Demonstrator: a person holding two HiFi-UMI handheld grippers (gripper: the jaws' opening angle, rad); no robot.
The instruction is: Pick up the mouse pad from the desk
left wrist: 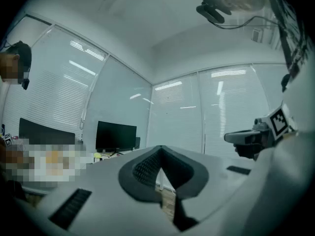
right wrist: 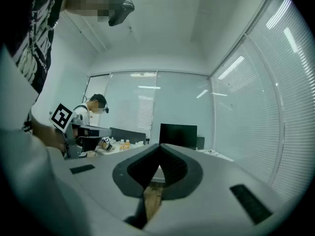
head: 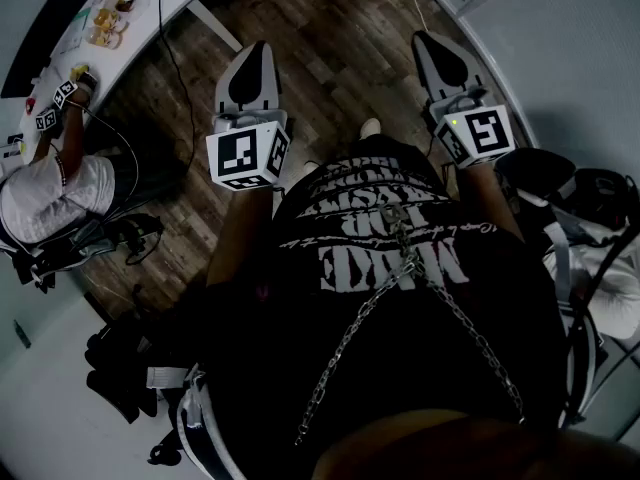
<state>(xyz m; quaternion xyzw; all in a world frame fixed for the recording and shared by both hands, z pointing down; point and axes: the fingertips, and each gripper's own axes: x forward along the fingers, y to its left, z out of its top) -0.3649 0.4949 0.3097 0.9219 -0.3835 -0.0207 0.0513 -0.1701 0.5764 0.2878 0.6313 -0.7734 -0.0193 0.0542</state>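
So nothing is done yet: the left hand-held gripper (head: pixel 258 63) and right hand-held gripper (head: pixel 443 60) are closed tight, empty; no mouse pad shows.

In the head view the left gripper (head: pixel 258 58) is at 11 o'clock and the right gripper (head: pixel 432 46) at 1 o'clock, well apart, both above the floor (head: pixel 340 28). A desk (head: pixel 145 8) lies at 10 o'clock, with another person (head: pixel 50 193) beside it at 9 o'clock. What may be a chair (head: pixel 600 218) stands at 3 o'clock
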